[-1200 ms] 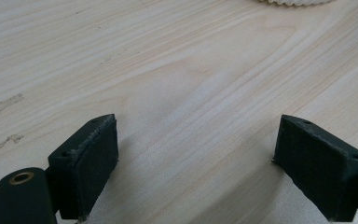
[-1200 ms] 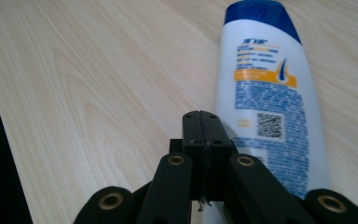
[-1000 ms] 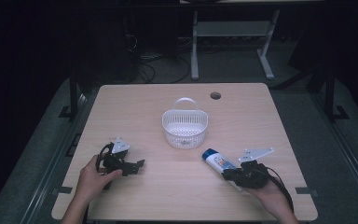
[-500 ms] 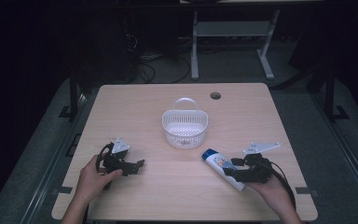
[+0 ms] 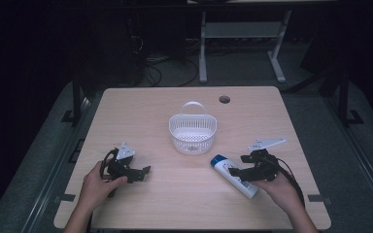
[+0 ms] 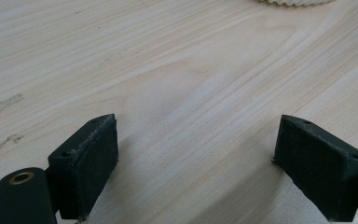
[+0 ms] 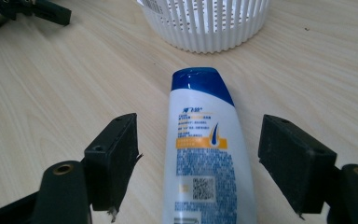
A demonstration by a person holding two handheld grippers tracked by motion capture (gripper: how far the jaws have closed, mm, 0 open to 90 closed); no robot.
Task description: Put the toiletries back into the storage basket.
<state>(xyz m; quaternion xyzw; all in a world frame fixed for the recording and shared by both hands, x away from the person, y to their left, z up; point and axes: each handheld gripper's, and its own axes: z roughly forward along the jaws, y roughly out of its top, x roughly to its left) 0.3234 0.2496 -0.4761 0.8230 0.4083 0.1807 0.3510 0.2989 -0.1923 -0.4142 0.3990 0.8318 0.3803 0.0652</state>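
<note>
A white shampoo bottle (image 5: 234, 175) with a blue cap lies flat on the wooden table (image 5: 175, 199), cap end toward the white basket (image 5: 193, 141). My right gripper (image 5: 239, 165) is open around the bottle's lower half. Its jaws have just been opening. In the right gripper view the bottle (image 7: 205, 154) lies between the jaws with a gap on each side, and the right gripper (image 7: 198, 140) does not press it. My left gripper (image 5: 143, 172) rests at the table's front left. In the left gripper view the left gripper (image 6: 196, 149) is open over bare wood.
The empty slatted basket (image 7: 205, 28) with its handle stands mid-table, just beyond the bottle's cap. A round cable hole (image 5: 224, 99) sits near the far edge. In the right gripper view the left gripper (image 7: 28, 11) is far off at the top left.
The right gripper's jaws have spread apart and let go of the bottle, which now lies flat on the table. The right hand drew back slightly to the right. The left hand stayed still.
</note>
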